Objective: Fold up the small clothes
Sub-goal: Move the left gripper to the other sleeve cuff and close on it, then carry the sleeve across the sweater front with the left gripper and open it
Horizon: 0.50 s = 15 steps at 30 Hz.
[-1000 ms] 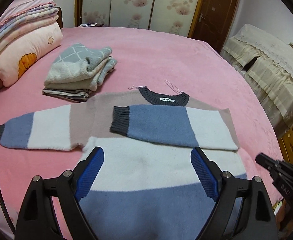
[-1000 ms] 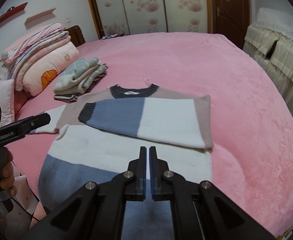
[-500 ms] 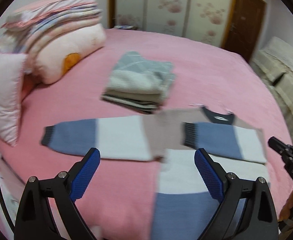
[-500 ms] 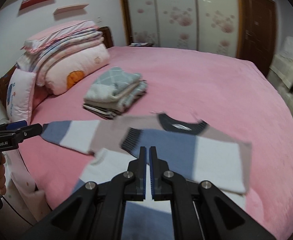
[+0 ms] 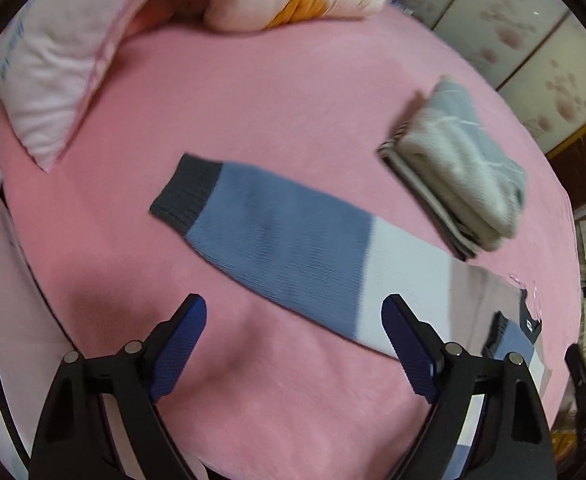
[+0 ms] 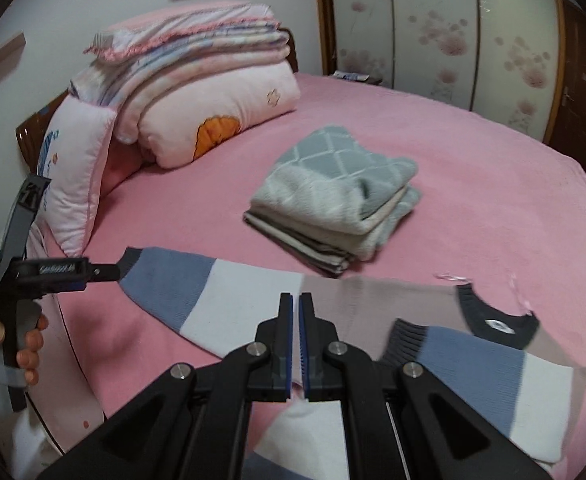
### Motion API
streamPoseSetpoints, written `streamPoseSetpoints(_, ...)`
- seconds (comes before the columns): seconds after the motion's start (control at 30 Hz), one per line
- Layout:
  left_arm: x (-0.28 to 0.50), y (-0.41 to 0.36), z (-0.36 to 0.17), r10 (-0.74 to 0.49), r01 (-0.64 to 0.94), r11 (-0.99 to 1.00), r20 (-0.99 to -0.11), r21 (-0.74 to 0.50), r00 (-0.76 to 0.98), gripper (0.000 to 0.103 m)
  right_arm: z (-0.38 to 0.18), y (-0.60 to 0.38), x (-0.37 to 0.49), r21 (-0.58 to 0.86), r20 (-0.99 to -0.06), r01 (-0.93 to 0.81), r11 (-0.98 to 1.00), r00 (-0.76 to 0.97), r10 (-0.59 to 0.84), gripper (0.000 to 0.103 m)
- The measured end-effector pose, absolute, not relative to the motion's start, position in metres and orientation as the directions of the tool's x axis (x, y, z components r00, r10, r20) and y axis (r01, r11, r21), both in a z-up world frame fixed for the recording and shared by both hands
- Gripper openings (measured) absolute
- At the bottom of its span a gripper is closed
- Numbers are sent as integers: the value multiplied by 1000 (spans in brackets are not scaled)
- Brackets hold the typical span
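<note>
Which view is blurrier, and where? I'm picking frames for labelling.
Left wrist view: motion blur smears the folded stack and pillow; the sleeve is soft. Right wrist view: sharper, with stack and quilts clear, though the sweater body near the right hand-held gripper is smeared. Both views bend at the fisheye rim.

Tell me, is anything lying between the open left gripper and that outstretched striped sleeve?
Nothing visible does. Only bare pink bedspread lies between the left gripper and the blue-and-white knitted sleeve; the folded grey clothes pile sits off to the side.

Striped sweater (image 6: 249, 300) flat on bed, one sleeve folded.
</note>
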<state>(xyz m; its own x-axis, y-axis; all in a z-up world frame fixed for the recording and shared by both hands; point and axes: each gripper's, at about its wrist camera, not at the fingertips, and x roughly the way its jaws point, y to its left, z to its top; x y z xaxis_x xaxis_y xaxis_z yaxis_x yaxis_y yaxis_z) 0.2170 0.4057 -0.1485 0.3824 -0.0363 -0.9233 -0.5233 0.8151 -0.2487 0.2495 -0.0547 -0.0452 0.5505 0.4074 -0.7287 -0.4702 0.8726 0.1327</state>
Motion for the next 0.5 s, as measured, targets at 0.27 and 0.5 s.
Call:
streamPoseSetpoints(0.27, 238, 446, -210, -71, -614, 742, -942, -269, 327, 75, -93, -25, 278, 159, -783, -453, 877, 483, 391, 3)
streamPoseSetpoints(0.5, 248, 468, -246, -105, -702, 650, -950, -289, 294, 57, -121, -19, 284, 181, -811, -447, 876, 437, 390, 3)
